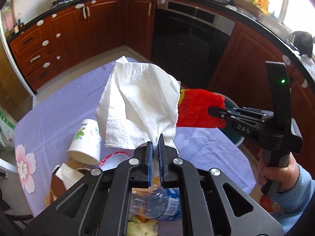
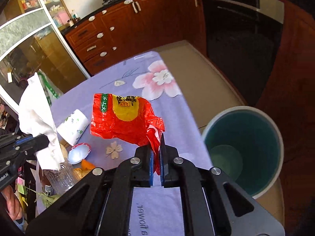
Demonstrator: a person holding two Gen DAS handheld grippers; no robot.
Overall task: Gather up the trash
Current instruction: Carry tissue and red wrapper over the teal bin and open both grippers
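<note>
My left gripper (image 1: 155, 143) is shut on a white paper towel (image 1: 137, 106) and holds it up above the table; it also shows in the right wrist view (image 2: 37, 114). My right gripper (image 2: 156, 147) is shut on a red and yellow plastic wrapper (image 2: 126, 118), held above the lilac tablecloth (image 2: 177, 102); the wrapper also shows in the left wrist view (image 1: 198, 110). A round bin with a teal inside (image 2: 250, 143) stands off the table's right edge, just right of my right gripper.
On the table lie a tipped paper cup (image 2: 73, 126), a red-rimmed lid (image 2: 79, 152), orange peel (image 2: 87, 165), a clear plastic bottle (image 2: 61, 177) and green scraps (image 2: 47, 198). Wooden cabinets (image 1: 78, 31) and an oven (image 1: 193, 39) stand behind the table.
</note>
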